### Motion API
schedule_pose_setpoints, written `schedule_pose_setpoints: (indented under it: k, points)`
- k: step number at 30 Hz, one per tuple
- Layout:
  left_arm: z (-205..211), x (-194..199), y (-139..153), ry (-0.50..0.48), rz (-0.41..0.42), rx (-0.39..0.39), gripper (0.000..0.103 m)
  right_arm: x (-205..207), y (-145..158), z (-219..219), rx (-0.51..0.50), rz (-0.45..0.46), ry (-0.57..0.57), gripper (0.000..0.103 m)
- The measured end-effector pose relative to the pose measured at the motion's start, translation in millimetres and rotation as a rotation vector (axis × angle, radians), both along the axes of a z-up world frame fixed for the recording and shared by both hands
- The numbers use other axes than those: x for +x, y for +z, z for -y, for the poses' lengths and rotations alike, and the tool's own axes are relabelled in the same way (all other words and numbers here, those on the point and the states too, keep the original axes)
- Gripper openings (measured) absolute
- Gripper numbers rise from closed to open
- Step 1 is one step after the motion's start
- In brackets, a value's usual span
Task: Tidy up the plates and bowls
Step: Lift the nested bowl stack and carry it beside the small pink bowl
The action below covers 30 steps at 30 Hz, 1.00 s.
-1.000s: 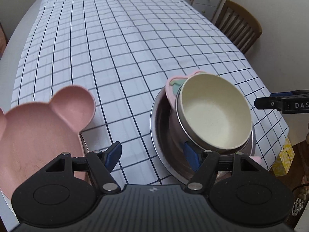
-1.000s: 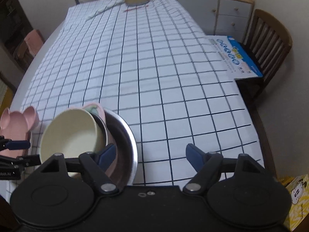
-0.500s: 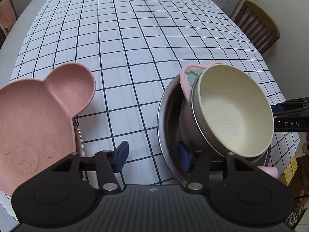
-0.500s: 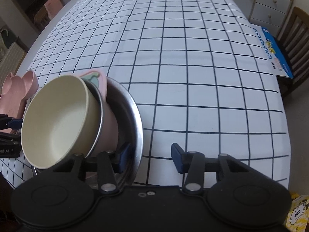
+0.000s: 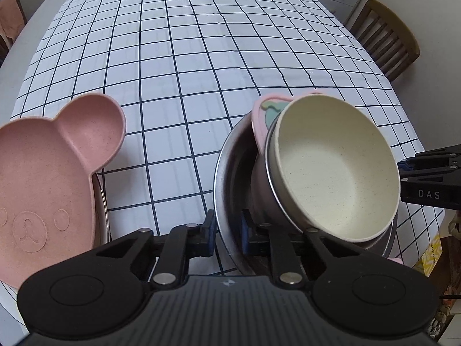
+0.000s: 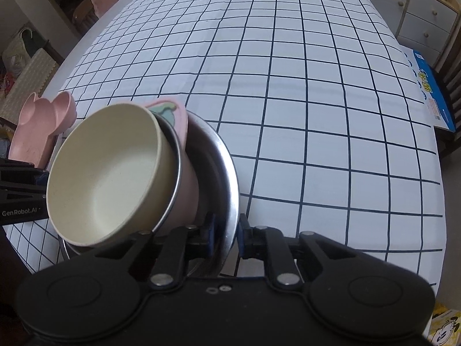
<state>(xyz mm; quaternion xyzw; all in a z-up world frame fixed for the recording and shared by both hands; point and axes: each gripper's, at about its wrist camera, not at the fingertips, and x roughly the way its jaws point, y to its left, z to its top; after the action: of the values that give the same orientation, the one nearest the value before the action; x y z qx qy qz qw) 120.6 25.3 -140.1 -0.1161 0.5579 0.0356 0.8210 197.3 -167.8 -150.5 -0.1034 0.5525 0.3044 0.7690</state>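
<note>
A wide steel bowl (image 5: 220,173) stands near the table's front edge and holds a tilted stack. In that stack a cream bowl (image 5: 334,170) sits in a pink steel-rimmed bowl (image 5: 258,190). My left gripper (image 5: 228,230) is closing, its blue pads against the steel bowl's near-left rim. My right gripper (image 6: 226,232) is closing too, clamped over the steel bowl's (image 6: 227,173) right rim beside the cream bowl (image 6: 106,173). A pink bear-shaped plate (image 5: 43,173) lies to the left on a metal plate. Each gripper shows at the edge of the other's view.
A white checked tablecloth (image 5: 187,43) covers the long table beyond the bowls. Wooden chairs (image 5: 386,37) and a drawer unit (image 6: 426,20) stand to the right. A blue leaflet (image 6: 432,98) lies on a chair seat, and a yellow box (image 5: 432,256) is on the floor.
Both grippers came down and narrowed from wide open until each pair of pads met the steel bowl's rim, left and right. The bowls and the bear plate stayed put.
</note>
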Motion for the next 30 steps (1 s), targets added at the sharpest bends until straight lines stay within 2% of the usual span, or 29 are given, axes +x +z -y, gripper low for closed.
schedule_pose_setpoints:
  k: [15, 30]
  points:
    - [-2, -4, 11, 0.024, 0.016, 0.017, 0.015, -2, 10, 0, 0.024, 0.027, 0.014, 0.014]
    - [-35, -23, 65, -0.001, 0.078, 0.002, 0.016, -23, 65, -19, 0.029, 0.058, -0.091, 0.013]
